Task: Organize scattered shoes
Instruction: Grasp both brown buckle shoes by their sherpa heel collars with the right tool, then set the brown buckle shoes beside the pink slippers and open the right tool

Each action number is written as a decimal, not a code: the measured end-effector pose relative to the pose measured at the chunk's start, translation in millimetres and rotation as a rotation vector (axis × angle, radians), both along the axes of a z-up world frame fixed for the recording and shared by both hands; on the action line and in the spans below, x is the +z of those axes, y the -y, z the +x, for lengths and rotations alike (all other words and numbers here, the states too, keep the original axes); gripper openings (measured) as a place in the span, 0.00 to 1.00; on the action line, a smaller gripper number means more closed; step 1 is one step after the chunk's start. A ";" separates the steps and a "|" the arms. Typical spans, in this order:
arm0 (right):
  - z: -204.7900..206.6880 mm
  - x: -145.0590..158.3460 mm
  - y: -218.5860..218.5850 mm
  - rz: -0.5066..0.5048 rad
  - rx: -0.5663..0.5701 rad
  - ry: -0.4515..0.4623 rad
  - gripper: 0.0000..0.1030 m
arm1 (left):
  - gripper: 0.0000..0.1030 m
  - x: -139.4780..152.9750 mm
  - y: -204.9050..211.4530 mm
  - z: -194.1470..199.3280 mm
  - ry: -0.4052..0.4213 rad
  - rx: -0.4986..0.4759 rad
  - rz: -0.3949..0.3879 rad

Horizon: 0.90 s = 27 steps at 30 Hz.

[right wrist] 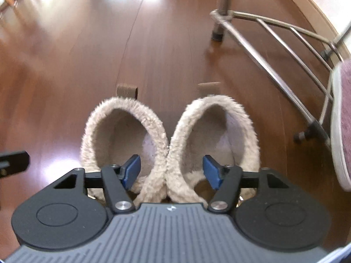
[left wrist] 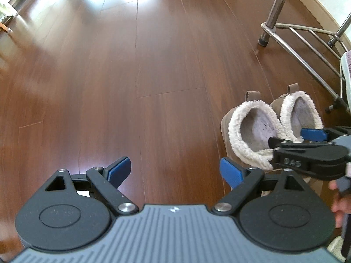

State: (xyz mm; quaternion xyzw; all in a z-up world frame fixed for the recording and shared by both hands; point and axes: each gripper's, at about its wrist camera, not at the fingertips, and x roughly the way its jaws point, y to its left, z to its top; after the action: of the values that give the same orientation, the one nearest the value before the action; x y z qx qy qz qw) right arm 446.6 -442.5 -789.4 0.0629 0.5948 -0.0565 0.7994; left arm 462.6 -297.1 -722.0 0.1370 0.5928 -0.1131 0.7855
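Observation:
Two brown fleece-lined slippers stand side by side on the wood floor, touching. The left slipper [right wrist: 122, 135] and the right slipper [right wrist: 215, 135] fill the right wrist view; they also show in the left wrist view, left one [left wrist: 248, 129] and right one [left wrist: 300, 114]. My right gripper [right wrist: 171, 171] is open, its blue pads straddling the two touching inner collars, one pad inside each slipper. It shows from the side in the left wrist view [left wrist: 287, 137]. My left gripper [left wrist: 175, 171] is open and empty over bare floor, left of the slippers.
A metal shoe rack [right wrist: 274, 50] with slanted bars stands behind and right of the slippers, also in the left wrist view [left wrist: 302, 43]. A purple shoe with a white sole [right wrist: 342, 118] rests at the right edge. A pale baseboard [right wrist: 307, 2] runs behind.

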 end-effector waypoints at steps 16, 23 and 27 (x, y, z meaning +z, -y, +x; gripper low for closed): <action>-20.8 48.6 68.4 0.109 -0.388 0.103 0.13 | 0.88 11.7 26.3 -18.4 0.002 -0.077 -0.012; 15.1 97.9 141.2 0.102 -0.575 0.288 0.00 | 0.88 31.2 46.5 -8.1 0.049 -0.103 -0.039; 68.4 117.9 191.2 0.087 -0.628 0.295 0.00 | 0.88 36.5 55.3 -12.6 0.043 -0.135 -0.036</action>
State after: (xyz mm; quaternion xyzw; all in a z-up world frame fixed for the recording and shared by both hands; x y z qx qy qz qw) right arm 515.0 -633.8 -671.5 0.2843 0.4265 -0.2643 0.8169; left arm 450.0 -352.4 -685.5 0.1646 0.5632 -0.1735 0.7909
